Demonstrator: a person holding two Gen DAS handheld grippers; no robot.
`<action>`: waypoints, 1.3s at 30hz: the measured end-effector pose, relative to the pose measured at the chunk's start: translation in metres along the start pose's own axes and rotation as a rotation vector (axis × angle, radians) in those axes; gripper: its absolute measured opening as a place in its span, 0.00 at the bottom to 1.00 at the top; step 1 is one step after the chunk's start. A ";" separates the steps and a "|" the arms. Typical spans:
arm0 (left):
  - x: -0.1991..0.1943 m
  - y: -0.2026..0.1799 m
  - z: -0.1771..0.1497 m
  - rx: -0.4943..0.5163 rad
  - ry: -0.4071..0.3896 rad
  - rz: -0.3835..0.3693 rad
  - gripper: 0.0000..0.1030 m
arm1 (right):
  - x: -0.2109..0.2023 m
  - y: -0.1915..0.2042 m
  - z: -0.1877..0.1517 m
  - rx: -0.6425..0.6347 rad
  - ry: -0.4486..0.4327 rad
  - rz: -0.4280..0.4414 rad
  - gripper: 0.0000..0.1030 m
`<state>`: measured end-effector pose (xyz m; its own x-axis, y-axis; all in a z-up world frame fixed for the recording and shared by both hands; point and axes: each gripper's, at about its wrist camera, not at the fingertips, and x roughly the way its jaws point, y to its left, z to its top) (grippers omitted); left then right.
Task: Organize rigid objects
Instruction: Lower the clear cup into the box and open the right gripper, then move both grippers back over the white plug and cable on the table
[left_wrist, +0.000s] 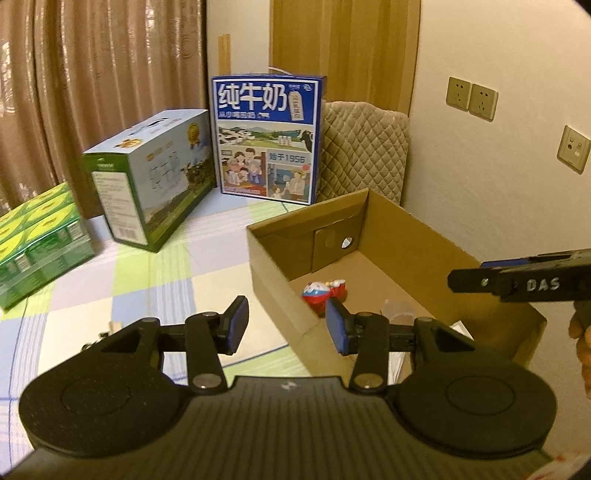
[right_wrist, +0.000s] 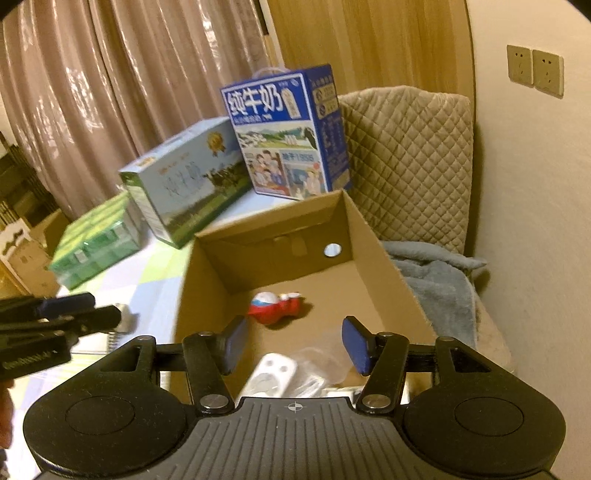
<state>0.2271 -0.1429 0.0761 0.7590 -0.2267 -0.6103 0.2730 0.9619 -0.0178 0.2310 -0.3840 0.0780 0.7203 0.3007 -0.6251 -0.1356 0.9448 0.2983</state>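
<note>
both empty: right hand-held gripper (right_wrist: 294, 343) part open over open brown cardboard box (right_wrist: 373, 236), nearer the red-white-blue plastic toy (right_wrist: 275, 306) than part-open left hand-held gripper (left_wrist: 286, 325).

Brown curtains (left_wrist: 92, 74) hanging upper left; cream wall (left_wrist: 498, 44) carrying sockets (left_wrist: 471, 98) upper right; quilted cushion (right_wrist: 406, 155) leaning centre-right.

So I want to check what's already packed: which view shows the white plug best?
The right wrist view: the white plug lies in the cardboard box, plain between the open right gripper fingers. The left wrist view doesn't show it clearly; its own gripper covers that corner.
</note>
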 end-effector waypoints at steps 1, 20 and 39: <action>-0.006 0.002 -0.003 -0.001 -0.001 0.002 0.39 | -0.006 0.005 -0.001 0.000 -0.005 0.007 0.53; -0.115 0.065 -0.067 -0.079 -0.024 0.084 0.67 | -0.057 0.108 -0.042 -0.073 -0.006 0.119 0.76; -0.119 0.164 -0.119 -0.181 0.023 0.224 0.89 | -0.008 0.180 -0.077 -0.140 0.017 0.202 0.79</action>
<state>0.1114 0.0600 0.0517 0.7744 -0.0043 -0.6327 -0.0112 0.9997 -0.0205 0.1485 -0.2062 0.0818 0.6580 0.4860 -0.5752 -0.3690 0.8740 0.3164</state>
